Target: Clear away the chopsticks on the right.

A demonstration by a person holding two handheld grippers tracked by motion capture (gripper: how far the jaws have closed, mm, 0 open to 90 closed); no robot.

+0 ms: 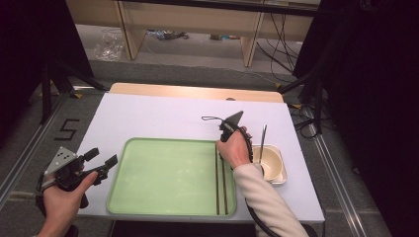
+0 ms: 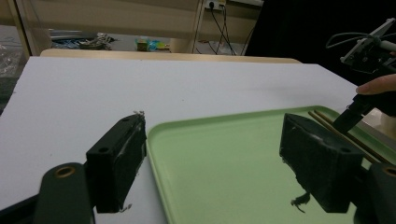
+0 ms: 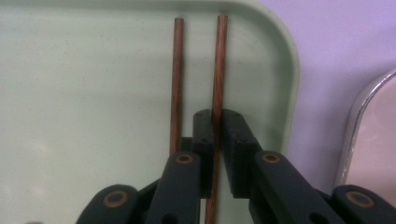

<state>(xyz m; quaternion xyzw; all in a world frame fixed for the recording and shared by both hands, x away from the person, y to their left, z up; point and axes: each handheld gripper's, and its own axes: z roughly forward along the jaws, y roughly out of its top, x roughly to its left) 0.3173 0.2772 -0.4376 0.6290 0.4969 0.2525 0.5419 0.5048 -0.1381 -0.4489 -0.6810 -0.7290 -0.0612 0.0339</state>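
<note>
Two brown chopsticks (image 3: 176, 79) lie side by side in the right part of a pale green tray (image 1: 163, 173) on the white table (image 1: 148, 116). The right gripper (image 3: 215, 140) points down over the right-hand chopstick (image 3: 219, 60), which runs between its pads; the jaws stand nearly closed around it, though a firm pinch cannot be told. The left gripper (image 2: 212, 158) rests at the tray's left edge, jaws wide apart and holding nothing. A cream bowl (image 1: 272, 165) sits just right of the tray.

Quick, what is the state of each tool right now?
Left tool: open, holding nothing, over the edge of the green tray.
Right tool: nearly closed around one chopstick.
</note>
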